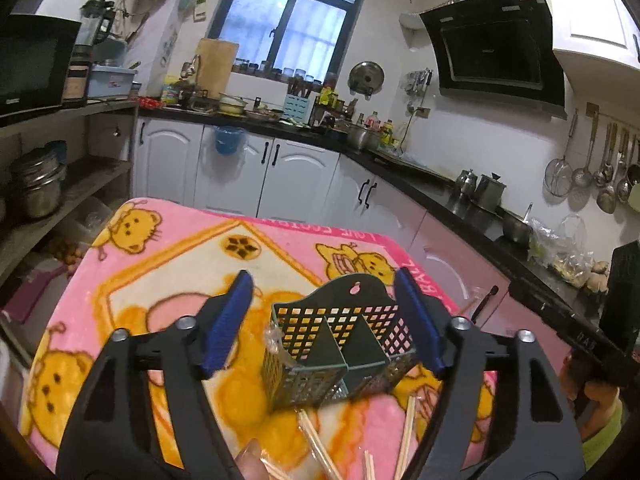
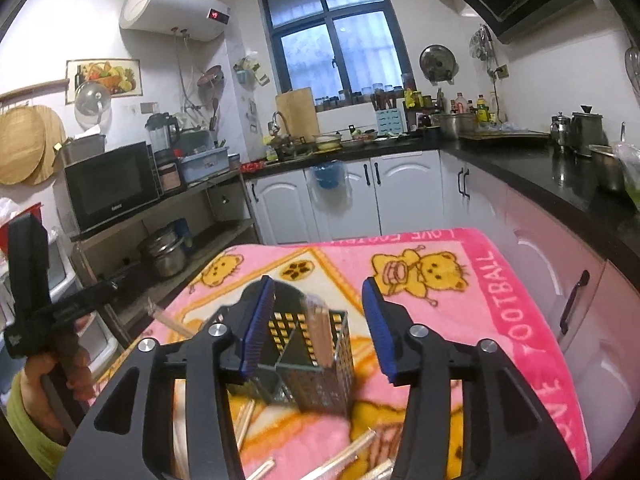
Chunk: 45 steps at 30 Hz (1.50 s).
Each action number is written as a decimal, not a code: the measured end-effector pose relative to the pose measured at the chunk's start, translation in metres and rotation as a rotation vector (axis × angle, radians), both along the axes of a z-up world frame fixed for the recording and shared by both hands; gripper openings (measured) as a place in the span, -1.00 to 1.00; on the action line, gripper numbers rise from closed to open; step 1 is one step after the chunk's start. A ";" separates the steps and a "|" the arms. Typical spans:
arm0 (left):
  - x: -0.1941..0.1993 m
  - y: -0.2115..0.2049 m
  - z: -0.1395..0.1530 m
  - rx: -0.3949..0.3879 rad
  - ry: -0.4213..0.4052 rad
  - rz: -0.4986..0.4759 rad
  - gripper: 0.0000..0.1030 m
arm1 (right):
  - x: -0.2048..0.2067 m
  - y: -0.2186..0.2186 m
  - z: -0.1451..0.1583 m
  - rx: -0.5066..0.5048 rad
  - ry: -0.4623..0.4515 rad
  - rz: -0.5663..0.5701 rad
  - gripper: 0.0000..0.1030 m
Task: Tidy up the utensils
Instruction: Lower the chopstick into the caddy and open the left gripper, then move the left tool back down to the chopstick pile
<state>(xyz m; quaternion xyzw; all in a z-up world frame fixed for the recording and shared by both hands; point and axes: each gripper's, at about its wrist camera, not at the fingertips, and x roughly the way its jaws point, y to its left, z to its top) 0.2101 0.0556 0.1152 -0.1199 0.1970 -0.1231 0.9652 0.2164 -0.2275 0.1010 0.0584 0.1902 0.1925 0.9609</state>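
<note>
**Utensil caddy on a blanket-covered table, both tongs spread**

A pink cartoon blanket [image 1: 168,280] covers the table. Near its front edge stands the perforated utensil caddy [image 1: 340,344], upright, divided into compartments; in the right-wrist view a bundle of chopsticks [image 2: 318,332] stands in one. Loose chopsticks [image 1: 316,444] lie on the blanket just nearer than the caddy. The left gripper [image 1: 324,320] and right gripper [image 2: 318,328] both frame the caddy, jaws apart, pinching nothing. Risk: the light caddy on soft pile may tip if a finger nudges it.
</note>
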 end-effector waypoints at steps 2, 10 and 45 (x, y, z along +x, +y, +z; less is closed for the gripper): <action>-0.007 -0.001 0.001 0.007 -0.010 0.009 0.47 | -0.006 0.000 -0.003 -0.002 0.005 0.005 -0.08; -0.037 -0.008 -0.001 0.043 -0.045 0.029 0.79 | -0.027 0.002 -0.017 -0.035 0.025 0.005 0.08; -0.030 -0.044 -0.113 0.073 0.229 -0.023 0.79 | -0.030 -0.017 -0.097 -0.077 0.243 0.006 0.12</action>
